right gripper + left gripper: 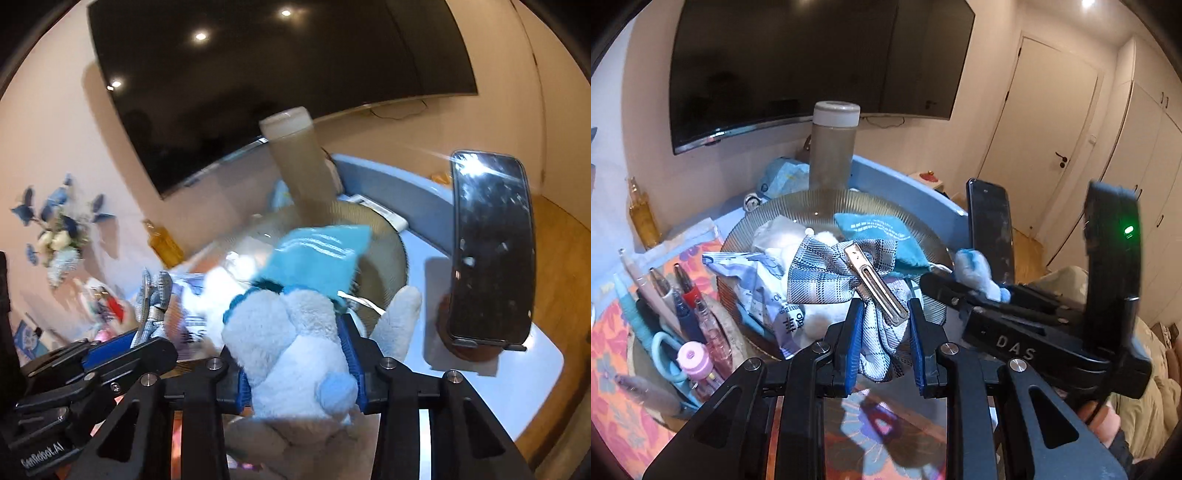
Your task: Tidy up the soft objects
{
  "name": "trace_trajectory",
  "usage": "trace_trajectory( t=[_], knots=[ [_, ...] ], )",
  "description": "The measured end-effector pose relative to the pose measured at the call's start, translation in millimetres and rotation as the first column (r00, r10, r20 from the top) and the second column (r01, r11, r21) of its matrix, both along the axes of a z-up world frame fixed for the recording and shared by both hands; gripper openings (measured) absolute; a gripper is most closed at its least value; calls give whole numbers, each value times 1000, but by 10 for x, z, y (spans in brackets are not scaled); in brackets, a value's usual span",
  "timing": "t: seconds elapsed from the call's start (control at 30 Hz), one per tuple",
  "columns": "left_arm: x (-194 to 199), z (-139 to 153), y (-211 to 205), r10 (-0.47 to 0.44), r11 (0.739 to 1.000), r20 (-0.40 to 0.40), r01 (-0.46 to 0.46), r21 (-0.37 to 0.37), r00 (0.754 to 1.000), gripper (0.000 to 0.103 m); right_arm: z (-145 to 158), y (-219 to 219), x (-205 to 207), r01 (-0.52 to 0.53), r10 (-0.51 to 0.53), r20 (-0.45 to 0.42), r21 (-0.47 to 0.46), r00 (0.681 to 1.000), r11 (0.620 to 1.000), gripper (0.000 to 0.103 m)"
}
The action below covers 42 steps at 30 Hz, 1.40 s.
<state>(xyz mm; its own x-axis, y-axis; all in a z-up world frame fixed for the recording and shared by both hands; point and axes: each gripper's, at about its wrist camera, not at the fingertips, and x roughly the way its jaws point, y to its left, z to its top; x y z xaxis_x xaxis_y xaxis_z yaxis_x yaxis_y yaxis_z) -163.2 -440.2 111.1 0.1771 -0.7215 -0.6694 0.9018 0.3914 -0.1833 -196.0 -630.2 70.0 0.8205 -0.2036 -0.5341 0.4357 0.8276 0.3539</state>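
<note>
My left gripper [882,332] is shut on a blue-grey plaid bow [823,273] with a metal hair clip [875,280], and holds it just above the near rim of a ribbed glass bowl [783,210]. Inside the bowl lie a teal pouch [875,229], a printed packet [757,284] and white cotton balls [818,321]. My right gripper [299,365] is shut on a grey-white and blue plush toy [280,332], near the bowl's [391,236] right edge. In the left wrist view the right gripper [960,291] comes in from the right with the plush toy [975,273]. The left gripper [122,347] with the bow [155,295] sits low left in the right wrist view.
A tall cloudy bottle [833,147] stands behind the bowl. A phone [491,247] is propped on a stand at the right of the blue table [517,369]. Pens and scissors [676,306] fill a holder at left; an amber bottle [642,214] stands by the wall under a television [812,55].
</note>
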Motion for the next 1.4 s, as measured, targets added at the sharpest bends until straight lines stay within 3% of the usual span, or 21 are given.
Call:
trace_trajectory(
  t=[0.23, 0.37, 0.6, 0.7, 0.77, 0.87, 0.9, 0.93, 1.0, 1.3, 1.4],
  knots=[
    [14, 80, 26, 1, 1000, 14, -1, -24, 1000, 20, 541, 129, -154, -8, 9, 29, -48, 1000, 999, 37],
    [28, 140, -21, 2, 1000, 30, -1, -26, 1000, 20, 941, 241, -253, 2, 9, 100, -111, 995, 994, 37],
    [97, 173, -166, 15, 1000, 59, -15, 1, 998, 22, 1391, 135, 227, 27, -3, 109, -218, 994, 976, 37],
    [162, 156, -225, 0, 1000, 54, 0, -3, 999, 23, 1398, 3, 542, 2, 23, 106, -229, 994, 974, 37],
    [203, 124, -275, -6, 1000, 61, 5, 5, 998, 34, 1358, -80, 650, 0, 34, 149, -227, 988, 974, 40],
    [282, 33, -317, 27, 998, 54, -30, 48, 998, 45, 1210, -187, 780, 53, -23, 123, -243, 992, 969, 85],
    [312, -2, -311, 31, 998, 34, -33, 60, 999, 51, 1153, -217, 799, 56, -33, 100, -240, 994, 969, 88],
    [305, -11, -295, 29, 998, 41, -32, 61, 999, 66, 1102, -234, 800, 35, -15, 89, -229, 996, 973, 88],
    [257, 5, -239, 10, 999, 46, -12, 35, 999, 79, 998, -271, 728, 7, 6, 69, -189, 998, 982, 88],
    [-43, 209, 85, -37, 999, 79, 37, 2, 996, 83, 795, -221, 225, -26, 30, 45, -87, 999, 996, 88],
    [-93, 342, 387, -24, 999, 74, 27, -42, 997, 83, 771, -57, 56, -55, 59, 57, -65, 997, 996, 88]
  ],
)
